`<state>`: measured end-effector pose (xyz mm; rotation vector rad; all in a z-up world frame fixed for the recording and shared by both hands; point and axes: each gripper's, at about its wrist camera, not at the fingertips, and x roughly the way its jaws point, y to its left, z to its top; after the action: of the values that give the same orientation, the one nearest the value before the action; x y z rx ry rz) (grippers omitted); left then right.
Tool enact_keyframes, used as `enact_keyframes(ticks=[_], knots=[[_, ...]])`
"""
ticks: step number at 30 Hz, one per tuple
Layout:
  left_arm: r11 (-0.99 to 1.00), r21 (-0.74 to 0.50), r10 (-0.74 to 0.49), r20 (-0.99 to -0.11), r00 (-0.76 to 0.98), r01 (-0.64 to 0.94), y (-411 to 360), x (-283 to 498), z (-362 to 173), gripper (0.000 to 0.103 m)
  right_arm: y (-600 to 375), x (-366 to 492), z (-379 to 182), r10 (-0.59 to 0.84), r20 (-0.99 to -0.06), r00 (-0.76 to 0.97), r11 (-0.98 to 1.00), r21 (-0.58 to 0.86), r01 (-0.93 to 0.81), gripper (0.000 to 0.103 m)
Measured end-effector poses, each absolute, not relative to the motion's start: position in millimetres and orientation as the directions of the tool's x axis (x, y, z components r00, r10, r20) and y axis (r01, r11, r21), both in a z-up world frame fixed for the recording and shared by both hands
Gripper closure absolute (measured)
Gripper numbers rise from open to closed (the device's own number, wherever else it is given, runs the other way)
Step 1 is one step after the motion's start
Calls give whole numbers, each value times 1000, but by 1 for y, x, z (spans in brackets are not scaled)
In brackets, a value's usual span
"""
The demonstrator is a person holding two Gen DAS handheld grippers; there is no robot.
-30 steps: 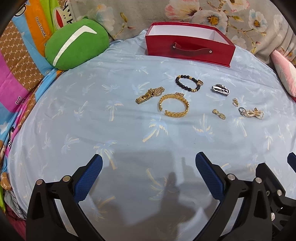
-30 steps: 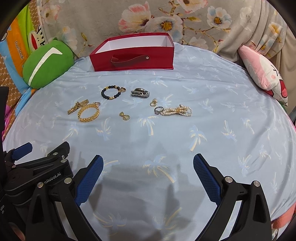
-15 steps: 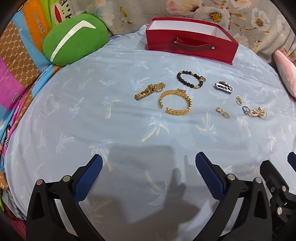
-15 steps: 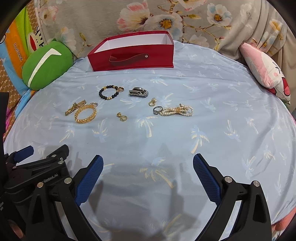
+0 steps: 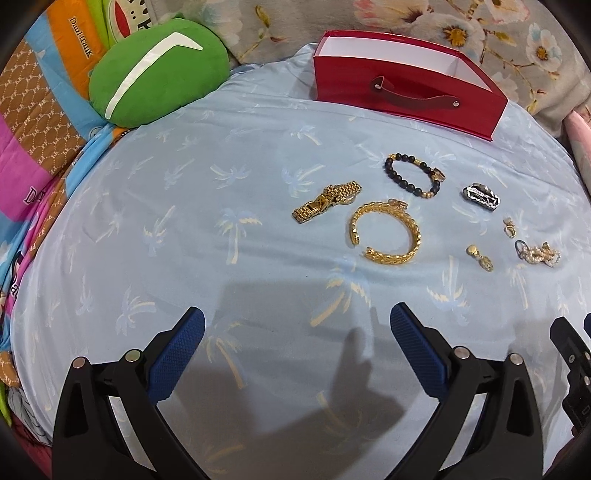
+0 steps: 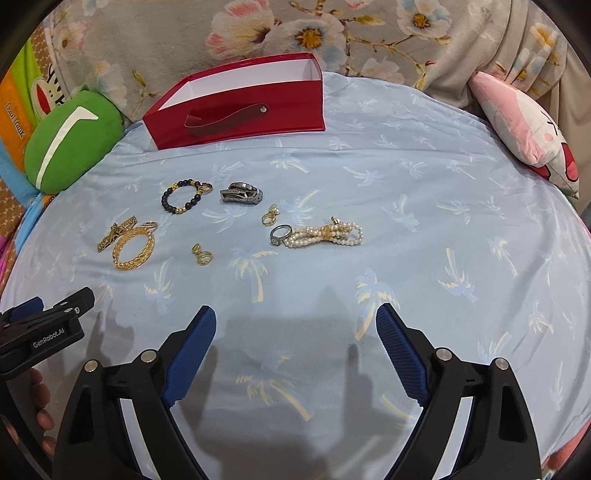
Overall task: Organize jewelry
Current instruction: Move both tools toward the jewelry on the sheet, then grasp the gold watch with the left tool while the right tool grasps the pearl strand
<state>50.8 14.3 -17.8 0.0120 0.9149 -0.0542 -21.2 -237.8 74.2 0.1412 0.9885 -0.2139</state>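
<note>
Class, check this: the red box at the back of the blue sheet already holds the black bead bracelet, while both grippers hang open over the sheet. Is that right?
Not quite. The black bead bracelet is not in the red box; it lies on the blue sheet in front of it, as the left wrist view shows. The rest stands: the left gripper and right gripper are both open, holding nothing.

Box (image 6: 236,110) at back of bedsheet (image 6: 424,258), jewelry (image 6: 258,221) spread in front, cushion (image 6: 70,147) to box's left.

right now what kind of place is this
Most likely a bed in a bedroom: a light blue palm-print sheet over a soft surface, a green plush cushion, a pink cushion and a floral blanket behind.
</note>
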Motion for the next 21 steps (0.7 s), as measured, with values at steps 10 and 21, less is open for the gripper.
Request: enact_keyframes(ticks=[10,21], knots=[[997,3,-45,-812,582,82,5,59,-17,5,-240,-8,73,-104,-840,533,973,27,231,17],[994,-89,-112,-829,547,68,33,120,-24,5,-297,25,45,-54,-851,522,942,130,310,38]])
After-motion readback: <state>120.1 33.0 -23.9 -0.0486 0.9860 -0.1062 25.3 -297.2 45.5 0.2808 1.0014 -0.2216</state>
